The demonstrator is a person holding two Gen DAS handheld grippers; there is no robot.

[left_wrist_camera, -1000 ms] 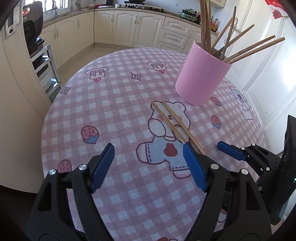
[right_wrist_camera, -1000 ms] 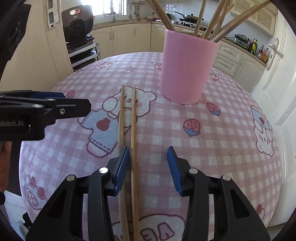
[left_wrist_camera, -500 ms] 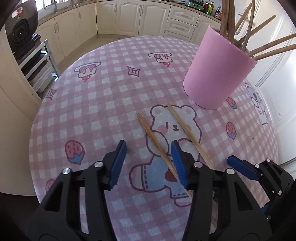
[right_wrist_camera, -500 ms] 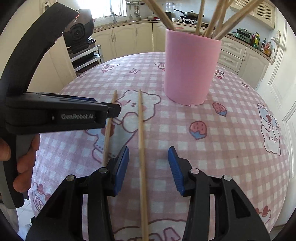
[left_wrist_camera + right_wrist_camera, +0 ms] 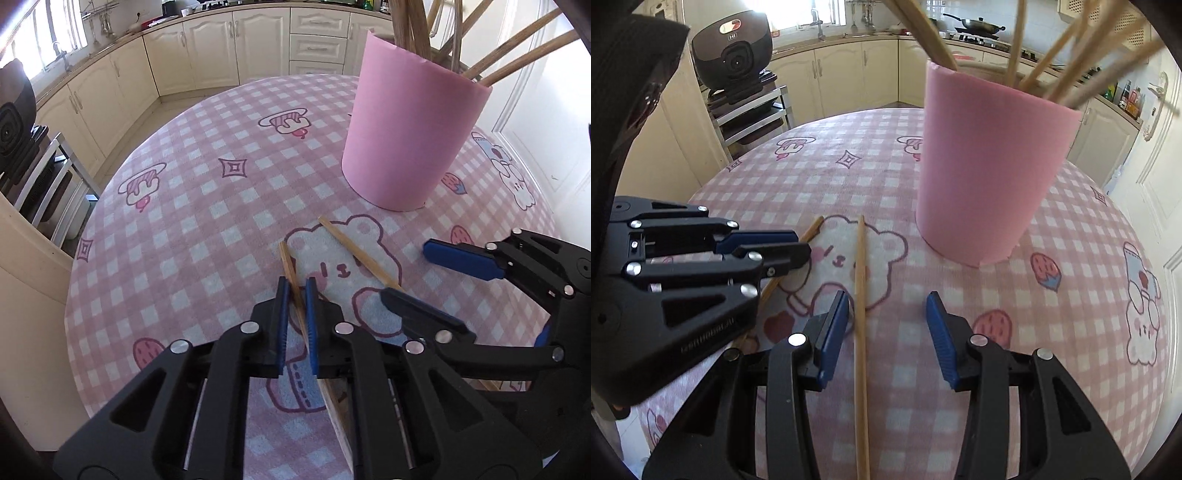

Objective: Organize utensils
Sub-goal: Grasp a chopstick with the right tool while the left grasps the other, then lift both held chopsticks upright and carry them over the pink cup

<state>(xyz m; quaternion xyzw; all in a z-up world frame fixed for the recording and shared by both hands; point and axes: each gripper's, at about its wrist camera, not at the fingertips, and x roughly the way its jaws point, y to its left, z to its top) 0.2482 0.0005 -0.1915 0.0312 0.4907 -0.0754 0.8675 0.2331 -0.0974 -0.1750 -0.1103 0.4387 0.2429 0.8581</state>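
Two wooden chopsticks lie on the pink checked tablecloth in front of a pink holder [image 5: 413, 136] that holds several chopsticks. My left gripper [image 5: 295, 295] is shut on the left chopstick [image 5: 288, 264], whose tip sticks out past the pads. It also shows in the right wrist view [image 5: 775, 245] at the left. My right gripper [image 5: 886, 314] is open, and the right chopstick [image 5: 861, 280] lies between its pads, close to the left pad. The right gripper [image 5: 439, 277] shows in the left wrist view, astride the same chopstick [image 5: 354, 251]. The holder [image 5: 993, 166] stands just beyond.
The round table [image 5: 184, 206] drops off at its left and near edges. Cream kitchen cabinets [image 5: 207, 51] run along the back. A black appliance [image 5: 733, 59] sits on a metal rack [image 5: 753, 114] at the left. A white door [image 5: 1160, 155] is at the right.
My left gripper has moved forward and closed on the left chopstick, which has shifted away from the other one. My right gripper has stayed open around the right chopstick.
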